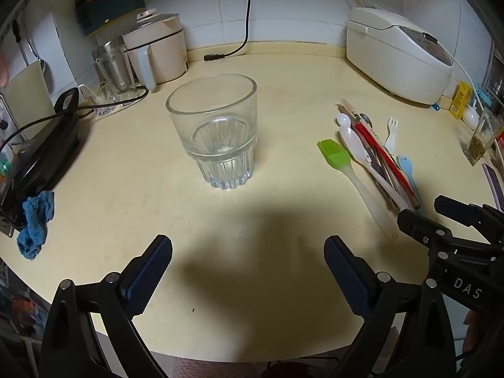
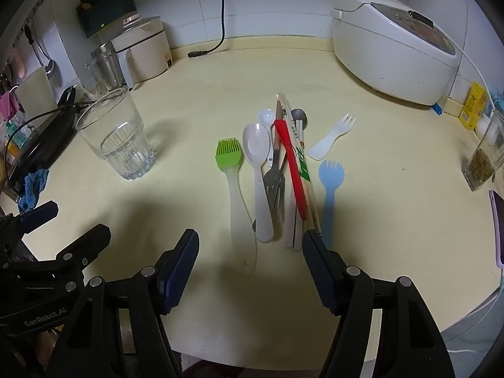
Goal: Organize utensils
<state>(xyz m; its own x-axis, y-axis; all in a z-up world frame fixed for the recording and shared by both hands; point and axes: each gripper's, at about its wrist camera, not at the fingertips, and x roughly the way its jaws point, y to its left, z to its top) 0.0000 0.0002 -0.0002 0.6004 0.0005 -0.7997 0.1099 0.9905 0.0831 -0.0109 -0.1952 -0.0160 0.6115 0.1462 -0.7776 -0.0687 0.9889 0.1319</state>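
The glass tumbler stands empty (utensils lie beside it), both grippers' fingers spread, gripping nothing.

left gripper: black frame; blue ribbed pads | right gripper: same

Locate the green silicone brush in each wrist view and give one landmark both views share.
Left wrist: green silicone brush right of centre, at the left edge of the utensil pile.
Right wrist: brush near centre, leftmost utensil.
Shared landmark: the empty glass, left of the brush in both.
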